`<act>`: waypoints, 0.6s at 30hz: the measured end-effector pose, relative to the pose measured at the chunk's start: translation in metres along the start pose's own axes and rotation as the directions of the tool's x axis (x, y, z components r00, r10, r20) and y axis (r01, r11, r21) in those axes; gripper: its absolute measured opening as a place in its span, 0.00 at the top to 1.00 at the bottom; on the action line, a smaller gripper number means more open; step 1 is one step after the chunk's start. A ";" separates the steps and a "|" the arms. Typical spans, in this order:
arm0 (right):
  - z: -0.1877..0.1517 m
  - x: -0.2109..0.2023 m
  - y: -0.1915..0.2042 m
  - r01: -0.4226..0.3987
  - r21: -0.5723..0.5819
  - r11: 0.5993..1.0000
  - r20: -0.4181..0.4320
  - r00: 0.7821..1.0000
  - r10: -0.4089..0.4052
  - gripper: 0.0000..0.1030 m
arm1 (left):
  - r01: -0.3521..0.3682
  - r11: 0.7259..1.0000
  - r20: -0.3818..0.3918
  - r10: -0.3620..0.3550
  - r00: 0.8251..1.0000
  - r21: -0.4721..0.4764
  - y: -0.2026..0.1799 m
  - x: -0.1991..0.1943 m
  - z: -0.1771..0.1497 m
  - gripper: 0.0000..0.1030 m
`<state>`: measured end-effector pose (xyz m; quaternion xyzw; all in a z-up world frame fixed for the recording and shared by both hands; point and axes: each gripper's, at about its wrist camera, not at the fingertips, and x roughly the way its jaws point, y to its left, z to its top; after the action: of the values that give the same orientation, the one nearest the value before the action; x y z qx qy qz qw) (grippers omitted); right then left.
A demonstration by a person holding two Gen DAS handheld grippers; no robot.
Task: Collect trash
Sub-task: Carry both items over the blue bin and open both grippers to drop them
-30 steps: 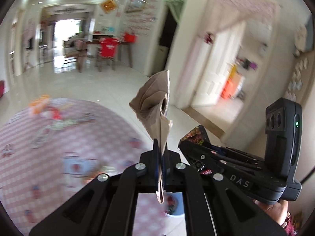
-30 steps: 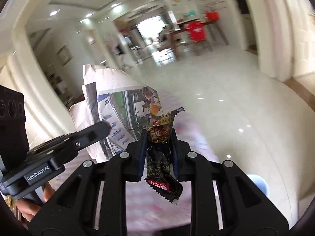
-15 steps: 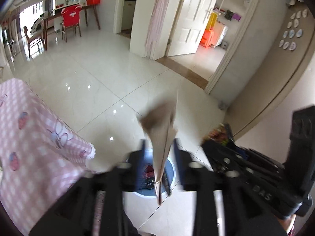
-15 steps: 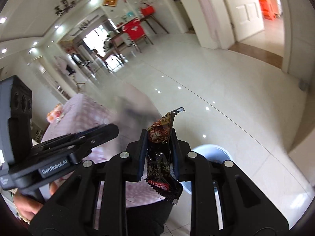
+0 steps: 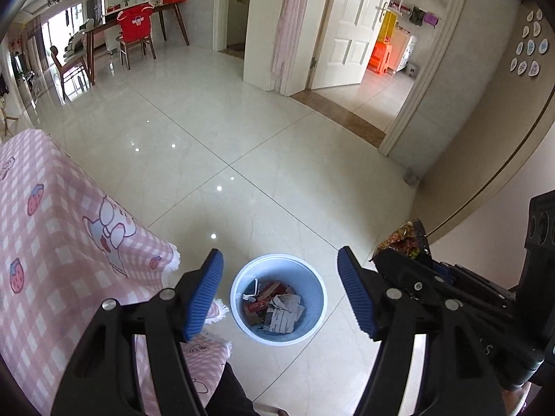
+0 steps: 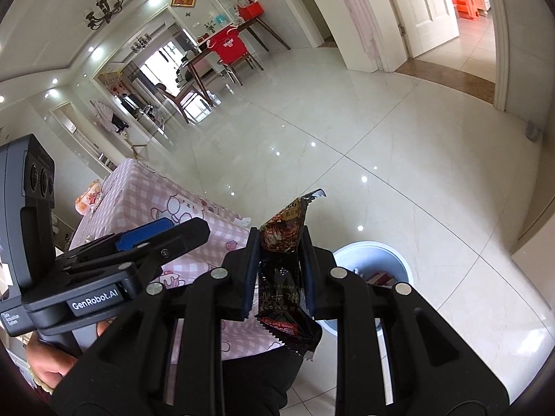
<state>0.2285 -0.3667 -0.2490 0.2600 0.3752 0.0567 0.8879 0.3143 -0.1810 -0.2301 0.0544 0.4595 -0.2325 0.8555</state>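
My left gripper [image 5: 280,287] is open and empty, right above a light blue trash bin [image 5: 314,329] on the floor. The bin holds crumpled newspaper [image 5: 284,313] and other wrappers. My right gripper [image 6: 280,242] is shut on a dark red-and-black snack wrapper [image 6: 284,277], held upright. The wrapper's top also shows in the left wrist view [image 5: 399,242], to the right of the bin. The bin's rim shows in the right wrist view [image 6: 388,249], behind the right finger. The left gripper also appears in the right wrist view [image 6: 166,235], at the left.
A table with a pink checked cartoon cloth [image 5: 52,235] stands left of the bin. Glossy tiled floor [image 5: 242,131] spreads ahead. A white door [image 5: 350,27] and a beige wall [image 5: 485,138] are at the right. A dining table with chairs [image 5: 131,34] stands far back.
My left gripper tipped down over the bin and opened. The folded newspaper it held has dropped into the bin. My right gripper keeps its hold on the snack wrapper and has moved toward the bin.
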 end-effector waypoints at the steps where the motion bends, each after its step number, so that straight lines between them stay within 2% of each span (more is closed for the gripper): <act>1: 0.001 0.001 0.000 -0.001 -0.002 1.000 0.000 1.000 0.001 0.78 | -0.008 1.000 0.002 0.008 1.000 0.003 -0.003 -0.001 0.000 0.33; 18: 0.008 0.007 0.009 -0.009 -0.012 1.000 0.025 1.000 0.009 0.76 | -0.079 0.997 0.056 0.079 0.995 -0.006 0.014 -0.020 0.002 0.29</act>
<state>0.2398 -0.3603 -0.2441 0.2570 0.3626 0.0597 0.8938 0.3123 -0.1623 -0.2141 0.0641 0.4330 -0.1989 0.8768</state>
